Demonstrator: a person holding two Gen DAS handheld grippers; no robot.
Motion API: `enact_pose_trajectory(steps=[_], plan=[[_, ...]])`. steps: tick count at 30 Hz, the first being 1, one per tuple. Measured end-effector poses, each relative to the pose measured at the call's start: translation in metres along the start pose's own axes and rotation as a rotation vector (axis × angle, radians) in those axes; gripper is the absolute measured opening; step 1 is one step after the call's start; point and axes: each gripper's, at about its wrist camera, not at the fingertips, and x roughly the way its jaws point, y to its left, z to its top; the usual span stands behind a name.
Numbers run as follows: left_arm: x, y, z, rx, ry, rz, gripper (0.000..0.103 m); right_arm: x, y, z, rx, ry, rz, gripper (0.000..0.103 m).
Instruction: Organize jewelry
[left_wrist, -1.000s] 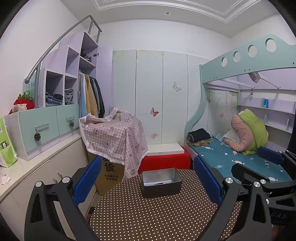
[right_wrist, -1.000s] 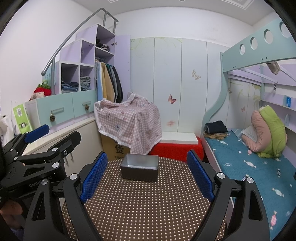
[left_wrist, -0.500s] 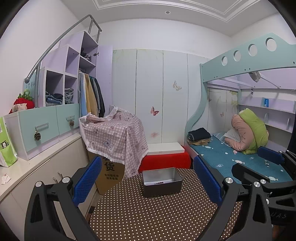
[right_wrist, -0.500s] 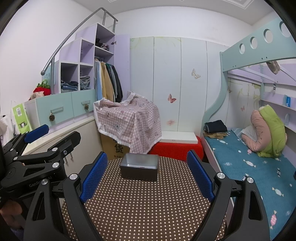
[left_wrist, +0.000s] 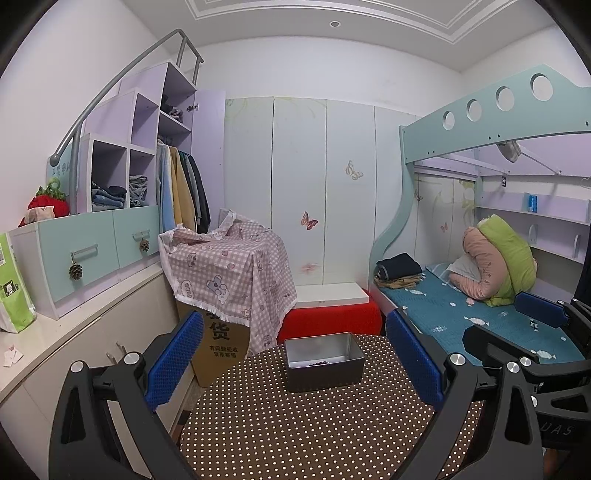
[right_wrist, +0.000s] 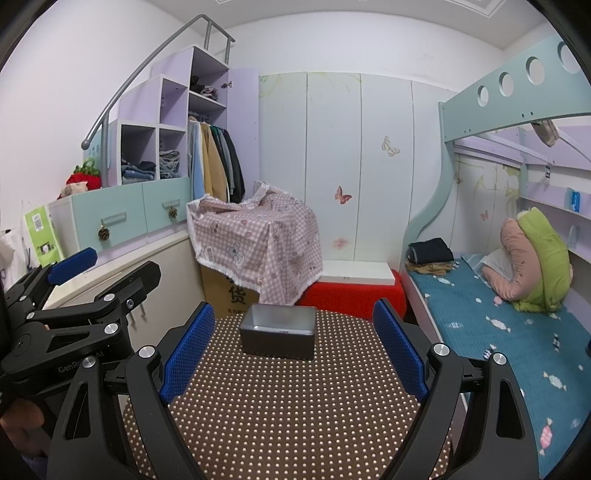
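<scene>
jewelry (left_wrist: 317, 364), a few dark beads, lies on the floor of the metal tin (left_wrist: 323, 363), which sits toward the far edge of the dotted table (left_wrist: 314, 424), likely so both tools can reach in from this side; the left gripper (left_wrist: 293, 360) and right gripper (right_wrist: 293, 350) both stand wide open and empty (nothing between the blue pads), aimed at the tin but well short of it; beyond stand a checked cloth (left_wrist: 229, 269) and the bed (left_wrist: 480, 325).

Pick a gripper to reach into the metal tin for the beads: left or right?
Left, marginally. The left gripper looks down into the metal tin and sees the dark beads. The right gripper, also open and empty, mostly sees its wall.
</scene>
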Motion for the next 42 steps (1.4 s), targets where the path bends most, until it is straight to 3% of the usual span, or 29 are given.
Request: enact_pose_trajectory(steps=[42], plan=[[0.002,0.002,-0.005,0.0,-0.008,-0.006,0.096,0.001,0.0,-0.011,0.006,0.01,-0.003,0.085]])
